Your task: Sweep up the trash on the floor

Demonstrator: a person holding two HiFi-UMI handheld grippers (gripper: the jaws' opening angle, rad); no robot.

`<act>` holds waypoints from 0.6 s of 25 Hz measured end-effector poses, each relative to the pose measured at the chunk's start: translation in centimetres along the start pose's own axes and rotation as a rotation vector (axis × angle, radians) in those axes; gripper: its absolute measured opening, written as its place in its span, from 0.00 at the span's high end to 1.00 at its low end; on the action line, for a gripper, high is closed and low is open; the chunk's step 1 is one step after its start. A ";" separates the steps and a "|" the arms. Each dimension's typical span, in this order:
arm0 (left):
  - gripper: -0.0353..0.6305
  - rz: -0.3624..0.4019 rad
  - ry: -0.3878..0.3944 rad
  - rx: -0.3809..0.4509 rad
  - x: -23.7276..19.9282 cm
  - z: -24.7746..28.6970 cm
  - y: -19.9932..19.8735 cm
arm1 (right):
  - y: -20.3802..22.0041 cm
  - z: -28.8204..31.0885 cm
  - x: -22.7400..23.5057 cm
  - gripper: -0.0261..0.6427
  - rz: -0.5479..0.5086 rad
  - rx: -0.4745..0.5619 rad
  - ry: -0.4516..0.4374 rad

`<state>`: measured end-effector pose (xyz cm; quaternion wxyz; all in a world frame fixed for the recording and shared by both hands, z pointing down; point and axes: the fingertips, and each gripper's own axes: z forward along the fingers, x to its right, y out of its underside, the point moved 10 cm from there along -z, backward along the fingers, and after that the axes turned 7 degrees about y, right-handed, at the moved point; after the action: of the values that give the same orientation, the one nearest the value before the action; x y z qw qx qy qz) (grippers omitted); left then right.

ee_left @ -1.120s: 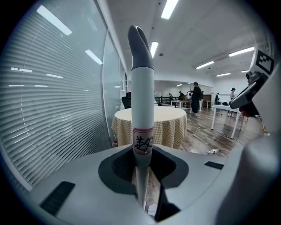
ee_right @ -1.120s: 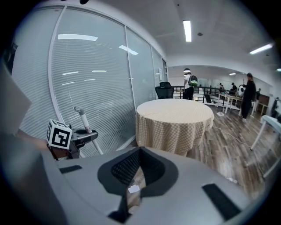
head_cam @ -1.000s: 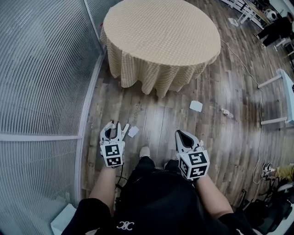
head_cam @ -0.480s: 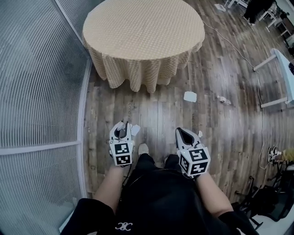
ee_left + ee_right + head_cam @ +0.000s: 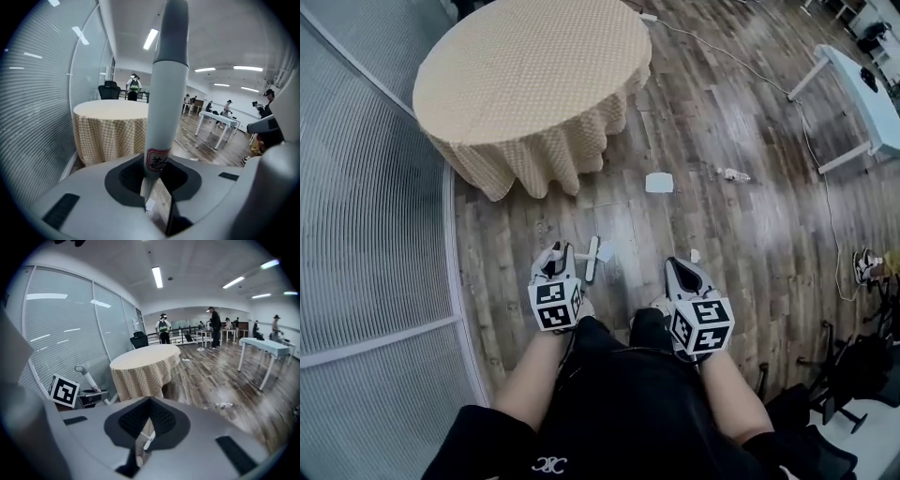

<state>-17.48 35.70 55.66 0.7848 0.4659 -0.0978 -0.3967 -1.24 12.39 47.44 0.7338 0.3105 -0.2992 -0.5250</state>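
Task items: a white paper sheet [image 5: 659,182] lies flat on the wooden floor [image 5: 741,244], ahead of me and roughly between my two tools. A smaller crumpled scrap [image 5: 731,173] lies to its right, apart from it. A tiny white scrap [image 5: 695,255] sits just beyond the tip of my right hand-held gripper [image 5: 680,269]. None of it has been gathered.

Change noted: over the last second the head view has swung. The round cloth-draped counter [image 5: 534,66] has shifted from top centre to the upper left, and the paper sheet has come from right of my line to almost dead ahead. The trash itself appears not to have moved on the floor; I judge that I have turned to face it.

Left hand-held gripper [image 5: 555,255]: jaws clamped on a pale grey handle [image 5: 164,108], which rises steeply past its camera. A white strip [image 5: 592,259] on the floor has kept close beside this tool through the turn. I judge it to be the lower end of the sweeping tool, though the head view does not confirm this.

Right hand-held gripper: jaws drawn together at the tips, nothing between them; only floor shows through the slit behind.

Assessment: sweeping has not started. The turn lines the tool up with the sheet, which is the nearest sizeable target. The glass partition [image 5: 366,234] along the floor's left edge is well clear.
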 end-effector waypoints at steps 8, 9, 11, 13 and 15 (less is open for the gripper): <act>0.83 0.069 0.207 -0.045 12.9 8.7 -1.3 | 2.9 -3.5 11.3 0.94 0.128 -0.007 0.146; 0.83 0.081 0.232 -0.051 14.8 9.7 -1.4 | 3.4 -4.0 12.9 0.94 0.144 -0.006 0.163; 0.83 0.102 0.277 -0.059 18.5 11.6 -1.6 | 4.1 -5.0 15.8 0.94 0.174 -0.002 0.196; 0.83 0.126 0.316 -0.066 22.0 13.5 -2.0 | 4.5 -5.8 18.7 0.94 0.205 0.007 0.226; 0.83 0.157 0.350 -0.071 25.3 15.2 -2.5 | 4.7 -6.7 21.5 0.94 0.233 0.021 0.252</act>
<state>-9.88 7.11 56.46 0.8343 0.4909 0.0184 -0.2504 12.41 -5.98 49.33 0.8180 0.3449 -0.2442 -0.3902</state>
